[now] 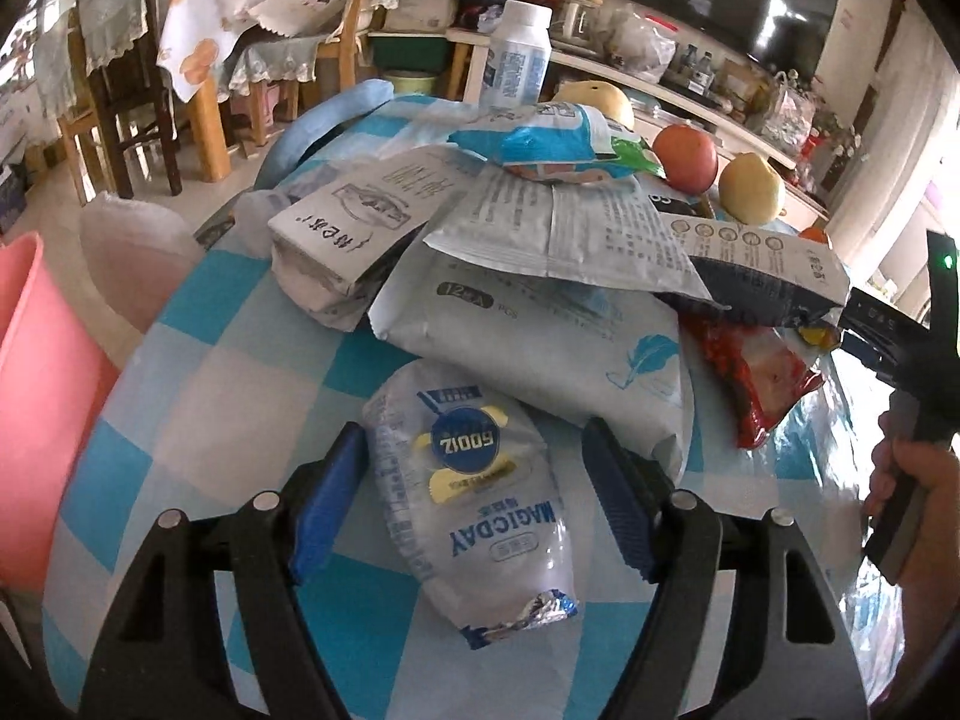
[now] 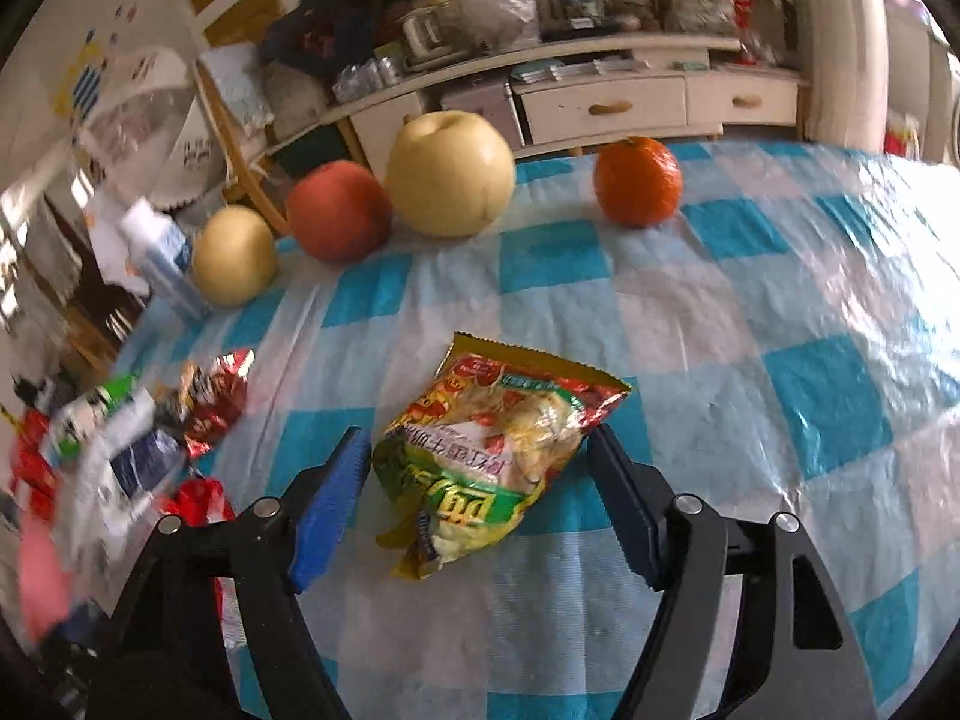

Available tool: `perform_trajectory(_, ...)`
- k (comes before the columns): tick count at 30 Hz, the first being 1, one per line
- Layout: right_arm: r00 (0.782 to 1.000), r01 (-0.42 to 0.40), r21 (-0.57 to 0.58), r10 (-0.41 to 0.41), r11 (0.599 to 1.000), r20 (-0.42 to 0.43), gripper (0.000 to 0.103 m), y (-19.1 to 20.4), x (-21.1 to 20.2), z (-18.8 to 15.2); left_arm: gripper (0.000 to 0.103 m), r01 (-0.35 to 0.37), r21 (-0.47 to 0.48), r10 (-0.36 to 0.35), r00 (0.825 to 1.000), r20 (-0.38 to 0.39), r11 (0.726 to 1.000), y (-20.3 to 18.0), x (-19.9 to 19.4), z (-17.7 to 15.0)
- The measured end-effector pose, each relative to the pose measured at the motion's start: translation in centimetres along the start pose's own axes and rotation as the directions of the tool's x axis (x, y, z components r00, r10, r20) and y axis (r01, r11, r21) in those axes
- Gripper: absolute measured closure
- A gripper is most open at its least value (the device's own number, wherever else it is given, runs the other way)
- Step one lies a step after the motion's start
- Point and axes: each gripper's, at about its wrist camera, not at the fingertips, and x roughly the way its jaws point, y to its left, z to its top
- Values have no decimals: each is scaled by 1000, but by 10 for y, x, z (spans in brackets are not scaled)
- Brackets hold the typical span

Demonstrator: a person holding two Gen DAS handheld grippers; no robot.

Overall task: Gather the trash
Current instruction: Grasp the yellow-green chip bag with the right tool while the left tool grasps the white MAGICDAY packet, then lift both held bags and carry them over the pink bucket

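Observation:
My left gripper (image 1: 473,426) is open over a pale plastic bag printed MAGICDAY (image 1: 474,498), which lies on the checked tablecloth between the blue pads. The left pad is at the bag's edge and a gap shows at the right pad. Behind the bag is a heap of empty wrappers (image 1: 540,276): white paper packs, a blue pouch and a red packet. My right gripper (image 2: 480,431) is open around a crumpled yellow-green snack bag (image 2: 486,450), with narrow gaps at both pads. More wrappers (image 2: 138,438) lie blurred at the left of the right wrist view.
A pink bin (image 1: 36,408) and a pale bin (image 1: 132,264) stand left of the table. A white bottle (image 1: 519,54), a red apple (image 2: 339,219), pears (image 2: 450,174) and an orange (image 2: 638,180) sit at the far edge. A hand (image 1: 918,480) holds the other gripper at the right.

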Motion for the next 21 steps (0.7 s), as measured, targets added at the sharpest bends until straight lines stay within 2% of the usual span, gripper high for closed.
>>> perform_trajectory(4, 1000, -7, -17, 7, 1000, -4, 38, 4, 4, 1, 31, -26, 42, 25, 1000, 5, 999, -5, 1, -2)
perform_trajectory(6, 1000, -11, -27, 11, 1000, -5, 41, 5, 4, 1, 38, -65, 76, 64, 998, 12, 995, -9, 2, -4)
perform_trajectory(7, 1000, -14, -31, 14, 999, -5, 45, 5, 4, 1, 39, -75, 81, 74, 997, 14, 994, -10, 2, -4)
perform_trajectory(12, 999, -48, -23, 47, 999, -7, 53, 2, 3, 1, 40, -56, 67, 54, 998, 17, 996, -7, 1, -4)
perform_trajectory(17, 998, -65, -19, 65, 998, -3, 58, 3, -1, 0, 40, -14, 42, 13, 1000, 13, 999, 1, -1, -5)
perform_trajectory(18, 997, -74, -8, 74, 997, -1, 64, 2, -4, -1, 40, -4, 36, 4, 1000, 12, 999, 3, -2, -6)
perform_trajectory(21, 997, -71, 1, 71, 997, 12, 67, 2, -11, -3, 40, 25, 14, -25, 1000, 17, 1000, 10, -7, -5)
